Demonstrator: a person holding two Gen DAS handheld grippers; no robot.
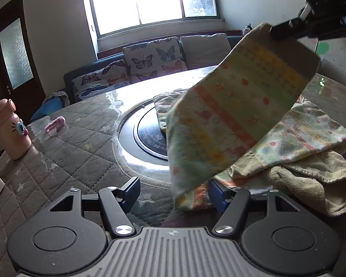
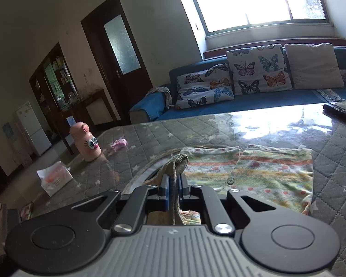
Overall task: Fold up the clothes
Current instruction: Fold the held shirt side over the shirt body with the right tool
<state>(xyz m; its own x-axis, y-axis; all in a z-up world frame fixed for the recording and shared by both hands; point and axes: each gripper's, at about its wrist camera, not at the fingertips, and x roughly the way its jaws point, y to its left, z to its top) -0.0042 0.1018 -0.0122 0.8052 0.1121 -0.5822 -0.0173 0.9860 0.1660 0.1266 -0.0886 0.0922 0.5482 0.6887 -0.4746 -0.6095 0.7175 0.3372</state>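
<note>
Striped cotton sleeve (image 1: 233,106) hangs over the table (image 1: 80,143), its cuff pinched by the right gripper (image 2: 173,182); left gripper (image 1: 173,191) gapes beside its lower hem. Only the right view shows the garment's flat panels (image 2: 274,173).

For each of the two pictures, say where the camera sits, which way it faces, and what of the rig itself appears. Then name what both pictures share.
Left wrist: on the left gripper, low over the table, facing the window; its open fingers and the right gripper lifting the patterned garment.
Right wrist: on the right gripper, facing the sofa; its fingers shut on the garment's cuff.
Shared: garment, pink bottle, butterfly cushions, window.
</note>
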